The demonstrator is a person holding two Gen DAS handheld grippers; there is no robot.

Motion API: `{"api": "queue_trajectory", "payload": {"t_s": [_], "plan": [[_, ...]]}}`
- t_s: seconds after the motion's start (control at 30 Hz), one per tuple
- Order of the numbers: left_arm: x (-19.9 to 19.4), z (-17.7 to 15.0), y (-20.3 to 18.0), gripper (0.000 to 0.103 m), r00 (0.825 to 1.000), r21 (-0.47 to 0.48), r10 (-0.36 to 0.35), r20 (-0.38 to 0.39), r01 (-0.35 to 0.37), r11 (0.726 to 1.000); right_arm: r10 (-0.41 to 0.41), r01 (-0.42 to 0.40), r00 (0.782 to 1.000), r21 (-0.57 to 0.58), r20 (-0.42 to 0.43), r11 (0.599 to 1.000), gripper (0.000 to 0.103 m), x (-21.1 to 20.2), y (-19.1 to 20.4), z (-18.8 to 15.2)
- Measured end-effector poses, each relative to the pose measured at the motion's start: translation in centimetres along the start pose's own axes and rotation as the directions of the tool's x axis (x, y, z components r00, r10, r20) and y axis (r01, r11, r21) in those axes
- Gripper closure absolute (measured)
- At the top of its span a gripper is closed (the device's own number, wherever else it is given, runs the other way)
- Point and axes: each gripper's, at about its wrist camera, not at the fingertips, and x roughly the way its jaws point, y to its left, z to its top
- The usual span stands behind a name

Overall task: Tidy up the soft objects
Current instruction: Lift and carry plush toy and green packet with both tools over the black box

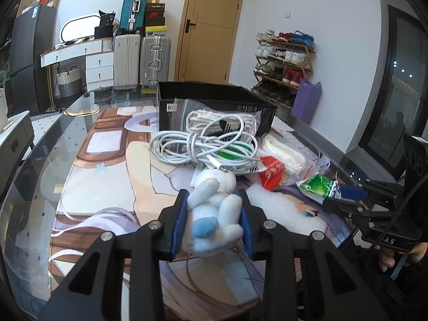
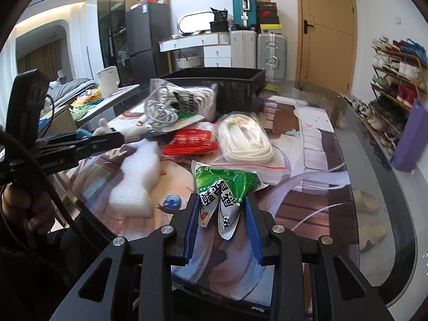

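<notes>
Seen along two pairs of blue-padded fingers held over a glass worktop (image 1: 40,160) covered by a printed mat (image 1: 107,165). Left gripper (image 1: 212,222) pinching a small white plush toy (image 1: 214,214) with a pale blue patch, squeezed between both pads, its limbs bulging above and beyond the fingertips. Right gripper (image 2: 223,222) clamped on the crumpled end of a green and white plastic packet (image 2: 227,187), the green part fanning out past the fingertips. Just beyond the left fingers, a tangled white cable (image 1: 203,144) heaped on a clear zip bag of white cord (image 1: 222,120), leaning against a black box (image 1: 214,99) farther ahead. Ahead and to the right of those fingers, a red packet (image 1: 272,172) and a bag of cream rope (image 1: 283,152), near each other. Left of the right fingers, a white foam block (image 2: 136,179) lying flat on the mat, close to them, with the same red packet and rope bag straight ahead. A person's hand (image 2: 24,208) gripping the left tool's handle at the far left edge of the right wrist view.
</notes>
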Motion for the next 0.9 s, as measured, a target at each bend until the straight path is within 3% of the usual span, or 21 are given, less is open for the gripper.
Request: {"api": "queue_trajectory", "payload": {"t_s": [0.4,0.9], "plan": [[-2.4,1.2,0.0,0.069,0.996,-0.004,-0.043,0.084,0.044,0.999,0.042,-0.039,0.991,-0.025,0.124,0.999,0.07,-2.8,1.3,1.9],[-3.0,3.6,-0.1,0.069,0.991,-0.003,-0.044,0.125,0.045,0.999,0.04,-0.038,0.985,-0.017,0.17,0.999,0.07,-2.7,0.7,4.6]]}}
